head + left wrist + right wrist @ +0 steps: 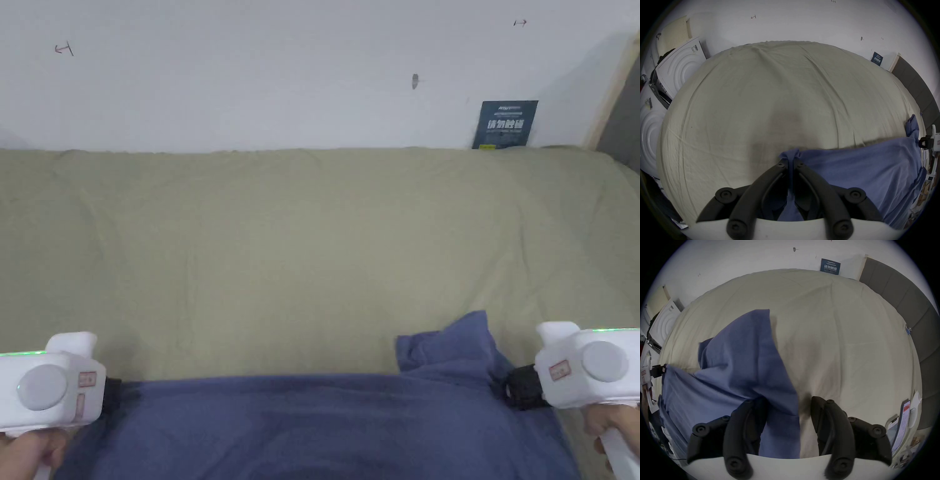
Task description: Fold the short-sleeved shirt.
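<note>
Left fingers (pixel 790 164) pinch the blue shirt (pixel 859 167) (right fingers (pixel 786 400) spread wide, astride it).

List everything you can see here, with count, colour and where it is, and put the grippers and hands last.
Shirt: one, blue, near edge of the bed, stretched between the grippers.
Bed sheet: one, pale olive, covering the bed.
Sign: one, dark blue, against the wall at the far right of the bed.
Headboard: one, grey, padded, right of the bed.
White appliances: two, left of the bed.
Phones: two, by the bed's right edge.
Left gripper: black jaws shut on a shirt corner.
Right gripper: black jaws apart, shirt fabric between them.
Hands: two, on the white handles.
</note>
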Available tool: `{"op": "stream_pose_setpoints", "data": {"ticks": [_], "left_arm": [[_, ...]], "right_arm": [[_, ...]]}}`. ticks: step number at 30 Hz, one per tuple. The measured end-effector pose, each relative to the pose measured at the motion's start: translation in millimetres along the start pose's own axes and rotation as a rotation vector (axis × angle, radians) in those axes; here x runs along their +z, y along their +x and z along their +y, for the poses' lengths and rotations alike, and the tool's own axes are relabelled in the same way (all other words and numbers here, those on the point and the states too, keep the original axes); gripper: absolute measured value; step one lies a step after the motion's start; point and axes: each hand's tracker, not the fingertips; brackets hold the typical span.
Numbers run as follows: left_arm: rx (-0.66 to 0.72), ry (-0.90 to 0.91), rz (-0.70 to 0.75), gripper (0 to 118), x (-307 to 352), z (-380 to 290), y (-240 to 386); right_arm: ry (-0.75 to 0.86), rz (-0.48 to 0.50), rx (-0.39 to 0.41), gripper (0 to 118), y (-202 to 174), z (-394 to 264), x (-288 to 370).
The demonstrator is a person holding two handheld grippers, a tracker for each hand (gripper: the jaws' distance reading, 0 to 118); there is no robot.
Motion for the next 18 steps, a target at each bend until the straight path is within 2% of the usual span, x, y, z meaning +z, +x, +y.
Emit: {"op": "stream_pose_setpoints", "data": {"ticks": [1, 3, 5, 9, 18], "left_arm": [[-0.003, 0.001, -0.002, 4, 0.1, 2.4, -2.5], [-0.009, -0.002, -0.010, 4, 10.9, -5.8, 5.4], [0.002, 0.007, -0.025, 4, 18.9, -5.9, 1.0], [0.017, 0.047, -0.053, 4, 48.8, -13.9, -5.8], [0.032, 0.147, -0.101, 4, 136.6, -53.9, -19.6]], "right_arm": [[0.017, 0.044, -0.016, 52, 4.2, 0.3, 6.1], [0.055, 0.101, -0.013, 7, 3.7, -4.3, 21.9], [0.096, 0.120, -0.039, 6, 5.9, -6.0, 35.5], [0.136, 0.130, -0.009, 5, -3.0, -17.3, 72.7], [0.256, 0.201, -0.027, 5, -7.3, -68.0, 160.6]]}}
